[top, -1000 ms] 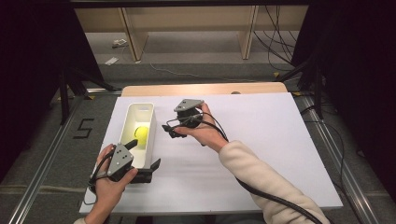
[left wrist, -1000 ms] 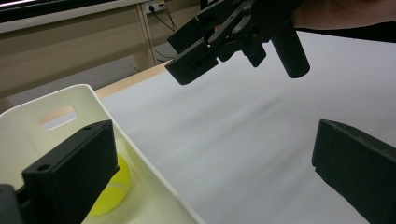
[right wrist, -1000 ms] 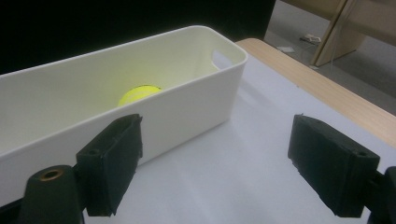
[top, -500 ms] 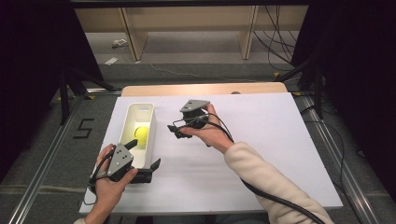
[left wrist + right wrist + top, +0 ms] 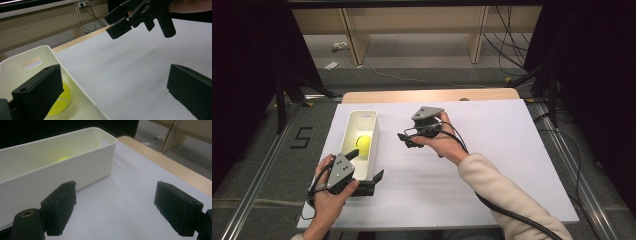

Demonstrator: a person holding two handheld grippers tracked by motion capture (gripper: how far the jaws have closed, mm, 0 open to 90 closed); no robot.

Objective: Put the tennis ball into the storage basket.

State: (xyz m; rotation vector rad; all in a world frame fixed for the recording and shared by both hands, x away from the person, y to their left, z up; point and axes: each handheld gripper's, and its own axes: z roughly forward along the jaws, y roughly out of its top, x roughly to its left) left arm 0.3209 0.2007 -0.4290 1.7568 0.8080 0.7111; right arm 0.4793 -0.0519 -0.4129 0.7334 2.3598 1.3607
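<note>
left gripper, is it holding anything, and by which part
The left gripper straddles the near end wall of the white bin, one jaw inside and one outside, still open, so it grips nothing yet.

Smooth glossy white plastic bin (image 5: 360, 131), fuzzy yellow tennis ball (image 5: 364, 142), matt white table (image 5: 492, 165) with a wooden edge, matt black plastic jaws

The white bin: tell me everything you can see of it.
The bin is a long, narrow, open-topped box of what looks like smooth white plastic, with rounded corners and a slot handle cut into its far end wall. It stands upright on the white table, at its left side. A yellow-green tennis ball lies inside. The open left gripper straddles its near right wall, one jaw inside, one outside.
</note>
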